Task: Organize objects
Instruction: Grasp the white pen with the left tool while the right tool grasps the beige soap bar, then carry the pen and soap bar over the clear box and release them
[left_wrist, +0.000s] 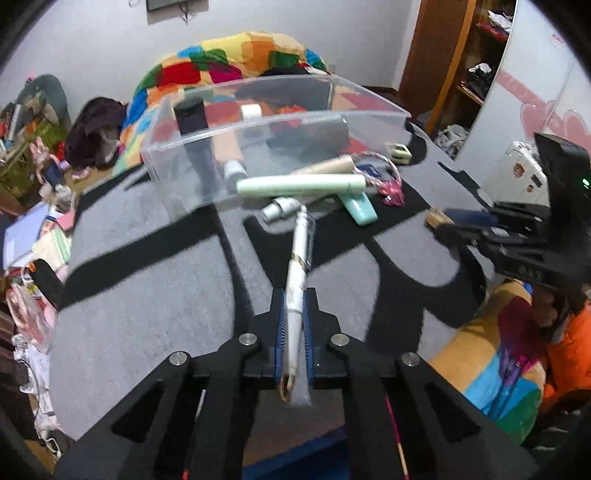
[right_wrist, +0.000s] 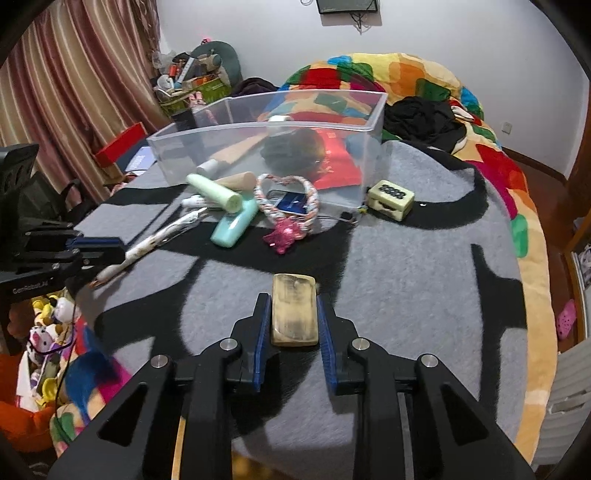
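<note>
My left gripper (left_wrist: 293, 301) is shut on a long white pen (left_wrist: 298, 254), whose far end points toward a heap of toiletries. From the right wrist view, the left gripper (right_wrist: 101, 248) holds that pen (right_wrist: 147, 245) low over the grey-and-black blanket (right_wrist: 406, 277). My right gripper (right_wrist: 294, 301) is shut on a tan rectangular block (right_wrist: 294, 314) that sticks out ahead of the blue pads; the left wrist view also shows this block (left_wrist: 437, 218) at the right gripper (left_wrist: 448, 223) tip. A clear plastic bin (right_wrist: 258, 125) stands behind the heap.
In front of the bin (left_wrist: 277, 118) lie a pale green tube (right_wrist: 214, 192), a teal bottle (right_wrist: 234, 225), a braided ring (right_wrist: 288, 199) with a pink charm (right_wrist: 282, 234), and a cream box (right_wrist: 391, 195). The bin holds a few items. A colourful quilt (right_wrist: 406, 74) lies beyond.
</note>
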